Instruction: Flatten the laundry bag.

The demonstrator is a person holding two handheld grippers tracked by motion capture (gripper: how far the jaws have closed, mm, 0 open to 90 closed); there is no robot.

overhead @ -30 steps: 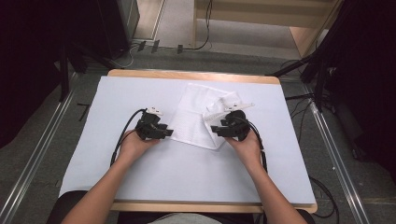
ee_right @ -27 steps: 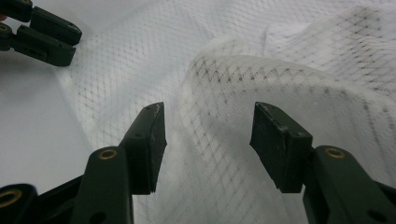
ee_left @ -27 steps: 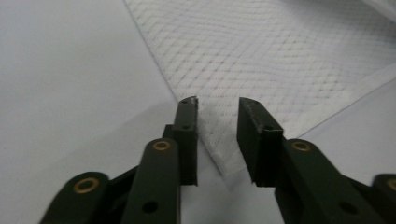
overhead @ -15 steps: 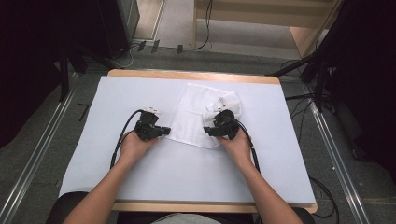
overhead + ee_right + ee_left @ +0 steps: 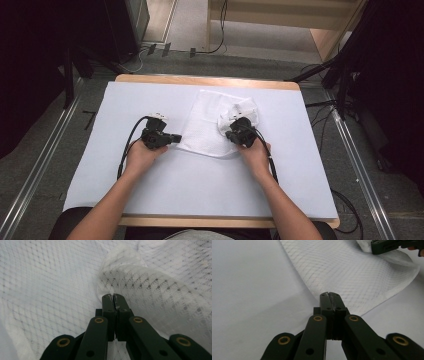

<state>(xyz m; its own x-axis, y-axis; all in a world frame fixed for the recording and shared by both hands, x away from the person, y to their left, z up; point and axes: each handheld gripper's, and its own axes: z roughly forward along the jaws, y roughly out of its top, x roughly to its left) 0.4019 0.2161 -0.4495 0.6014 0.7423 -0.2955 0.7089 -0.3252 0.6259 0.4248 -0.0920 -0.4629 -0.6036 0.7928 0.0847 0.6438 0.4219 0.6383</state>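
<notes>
Pinching a raised fold of the white cloth [image 5: 210, 127], the right gripper [image 5: 234, 134] has its jaws clamped together on the fabric. The left gripper [image 5: 172, 138], jaws pressed together at the cloth's near-left edge, points toward three o'clock. The cloth lies mid-table between them, long axis running twelve to six, so the fold looks set to travel leftward.

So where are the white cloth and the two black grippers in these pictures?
white cloth [image 5: 205, 131], high view, on its flat middle.
left gripper [image 5: 329, 295], left gripper view, at its closed jaw tips.
right gripper [image 5: 113, 296], right gripper view, at its tips pinching a cloth fold.
</notes>
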